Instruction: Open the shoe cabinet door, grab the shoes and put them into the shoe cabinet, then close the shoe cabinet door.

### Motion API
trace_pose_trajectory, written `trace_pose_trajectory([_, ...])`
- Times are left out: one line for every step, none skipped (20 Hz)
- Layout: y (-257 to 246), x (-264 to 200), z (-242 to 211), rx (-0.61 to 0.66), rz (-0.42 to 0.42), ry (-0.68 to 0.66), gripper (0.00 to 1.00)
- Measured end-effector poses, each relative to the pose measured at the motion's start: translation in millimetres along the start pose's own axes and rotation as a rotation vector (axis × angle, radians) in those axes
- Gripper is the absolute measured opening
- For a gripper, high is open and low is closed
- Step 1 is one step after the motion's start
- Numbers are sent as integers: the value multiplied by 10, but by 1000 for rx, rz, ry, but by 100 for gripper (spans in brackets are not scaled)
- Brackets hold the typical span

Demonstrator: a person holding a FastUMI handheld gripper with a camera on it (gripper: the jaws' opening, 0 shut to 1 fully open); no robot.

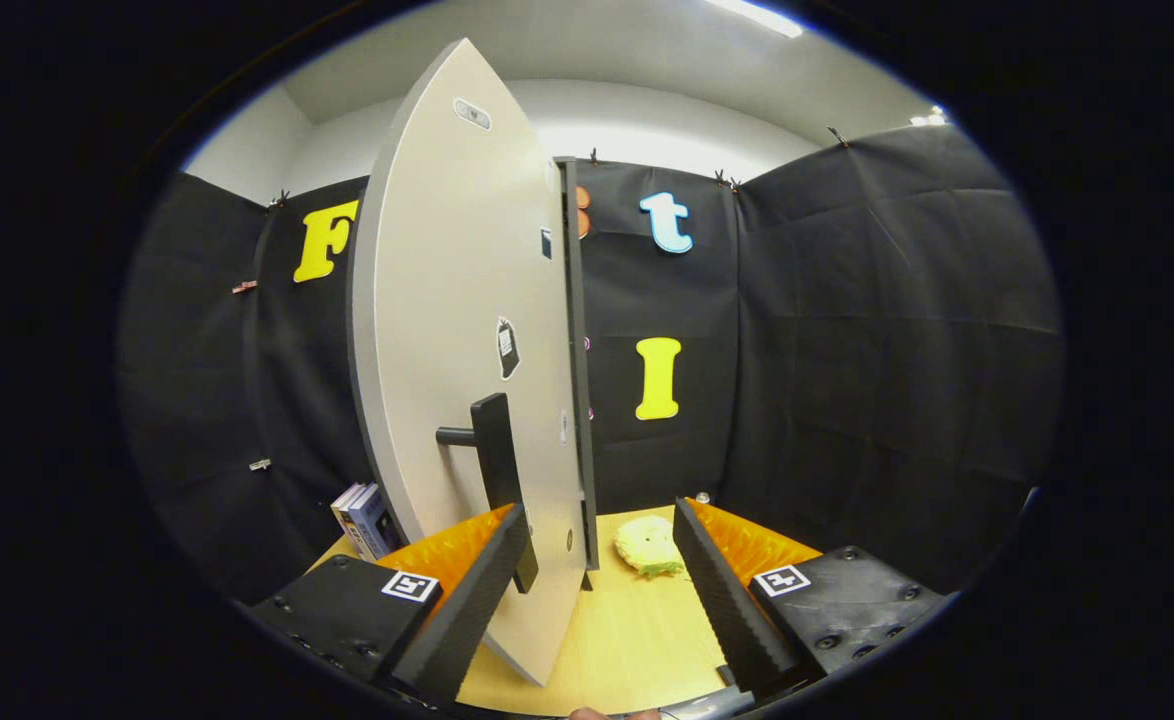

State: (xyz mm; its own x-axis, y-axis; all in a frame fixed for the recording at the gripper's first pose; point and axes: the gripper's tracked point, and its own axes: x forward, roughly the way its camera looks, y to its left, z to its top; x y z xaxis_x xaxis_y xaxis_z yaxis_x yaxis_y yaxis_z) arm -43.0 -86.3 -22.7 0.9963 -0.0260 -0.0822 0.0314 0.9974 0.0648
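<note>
Fingers of the gripper (602, 560) stand spread apart, the cabinet door's (457, 350) free edge between them, its dark handle (497, 470) beside the left finger.

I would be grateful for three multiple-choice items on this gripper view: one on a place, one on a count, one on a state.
1. Where is the yellow shoe?
A. on the wooden surface beyond the fingers
B. hanging on the door's handle
C. on top of the books

2. How many handles show on the cabinet door?
A. none
B. one
C. three

3. How is the hand-held gripper?
A. shut on the shoe
B. shut on the books
C. open, with the door's edge between its fingers

Answers: 1 A, the shoe lies on the wood past the fingertips. 2 B, a single dark handle sticks out from the panel. 3 C, the fingers stand wide apart either side of the door's lower edge.
</note>
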Motion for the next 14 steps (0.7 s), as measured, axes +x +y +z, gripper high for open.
trace_pose_trajectory([98, 17, -12, 13, 3, 2, 99])
trace_pose_trajectory([200, 30, -23, 25, 9, 4, 99])
trace_pose_trajectory([308, 54, -46, 31, 17, 11, 98])
trace_pose_trajectory([419, 60, -49, 35, 28, 11, 98])
trace_pose_trajectory([533, 86, -63, 33, 42, 15, 98])
trace_pose_trajectory([647, 125, -71, 30, 54, 17, 98])
trace_pose_trajectory([765, 175, -74, 24, 67, 17, 98])
trace_pose_trajectory([877, 238, -83, 19, 80, 20, 98])
trace_pose_trajectory([974, 296, -84, 21, 89, 22, 98])
trace_pose_trajectory([1065, 356, -81, 23, 100, 21, 98])
trace_pose_trajectory([1155, 408, -88, 22, 105, 21, 98])
trace_pose_trajectory([1219, 457, -88, 18, 105, 18, 98])
trace_pose_trajectory([1265, 509, -87, 12, 107, 16, 99])
trace_pose_trajectory([1309, 549, -86, 6, 106, 13, 99])
